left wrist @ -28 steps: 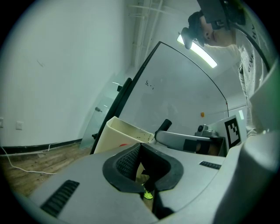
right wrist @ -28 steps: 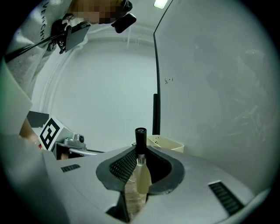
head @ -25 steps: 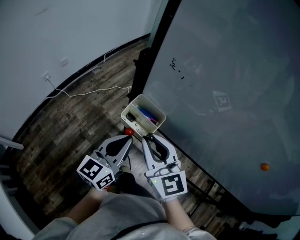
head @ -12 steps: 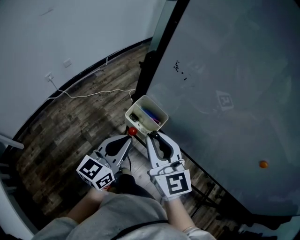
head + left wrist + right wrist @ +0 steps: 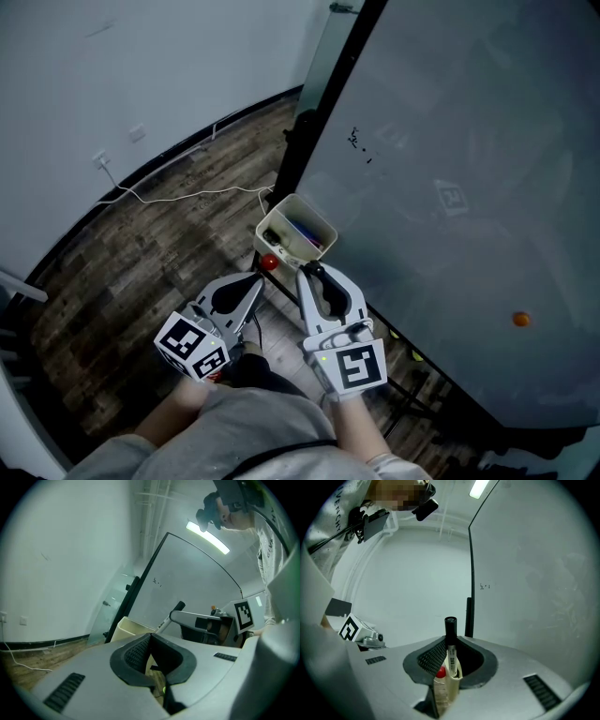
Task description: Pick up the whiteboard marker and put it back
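Observation:
My right gripper [image 5: 307,272] is shut on the whiteboard marker [image 5: 451,656], a white barrel with a black cap that points out past the jaws. In the left gripper view the marker [image 5: 168,619] sticks up from the right gripper toward the whiteboard. A cream holder box [image 5: 281,208] hangs at the board's lower edge just ahead of the marker tip, with blue and purple pens [image 5: 302,232] inside. A red ball [image 5: 269,262] sits under the box. My left gripper [image 5: 260,279] is beside the right one, shut with nothing in it.
The large grey whiteboard [image 5: 450,141] fills the right side, with small black marks [image 5: 359,141] and an orange magnet [image 5: 520,319]. Its black stand [image 5: 300,141] rises behind the box. A white cable [image 5: 187,197] lies on the wood floor by the wall.
The right gripper with the marker has edged slightly forward toward the holder box. The left gripper has stayed where it was.

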A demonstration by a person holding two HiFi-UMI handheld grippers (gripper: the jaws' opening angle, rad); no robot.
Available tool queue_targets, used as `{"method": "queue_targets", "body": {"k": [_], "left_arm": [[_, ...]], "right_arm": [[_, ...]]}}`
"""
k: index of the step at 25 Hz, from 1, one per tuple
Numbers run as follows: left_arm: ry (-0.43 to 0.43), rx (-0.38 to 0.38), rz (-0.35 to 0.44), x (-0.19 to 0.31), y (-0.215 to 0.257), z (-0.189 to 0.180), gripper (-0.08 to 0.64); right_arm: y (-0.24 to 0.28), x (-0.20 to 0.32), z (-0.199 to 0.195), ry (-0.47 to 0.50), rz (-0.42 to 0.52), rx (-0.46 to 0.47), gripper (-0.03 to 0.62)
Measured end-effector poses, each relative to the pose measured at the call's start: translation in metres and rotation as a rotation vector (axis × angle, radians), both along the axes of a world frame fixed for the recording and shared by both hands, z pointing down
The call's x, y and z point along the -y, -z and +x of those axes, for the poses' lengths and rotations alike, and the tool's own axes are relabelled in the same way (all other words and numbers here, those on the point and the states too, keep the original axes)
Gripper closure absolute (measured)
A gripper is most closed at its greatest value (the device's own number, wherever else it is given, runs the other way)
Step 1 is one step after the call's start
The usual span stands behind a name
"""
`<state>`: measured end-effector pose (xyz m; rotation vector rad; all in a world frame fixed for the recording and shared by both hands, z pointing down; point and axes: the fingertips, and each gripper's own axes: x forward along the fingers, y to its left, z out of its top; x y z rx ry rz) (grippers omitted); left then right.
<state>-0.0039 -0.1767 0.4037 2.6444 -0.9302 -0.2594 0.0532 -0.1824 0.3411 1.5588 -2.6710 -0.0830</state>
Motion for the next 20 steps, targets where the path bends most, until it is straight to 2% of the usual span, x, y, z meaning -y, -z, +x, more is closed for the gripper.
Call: {"method": "queue_targets", "body": {"k": [12,20], "left_arm": [[-0.010,0.009,0.022,-0.009,0.011,-0.003,0.549],[-0.017,0.014,0.033,-0.012,0.012,-0.002,0.549]], "right_arm": [[0.019,-0.008,-0.001,-0.017,0.051,-0.003,0.517],[0.023,-0.012,-0.003,-0.009,0.044,-0.029,0.517]]}}
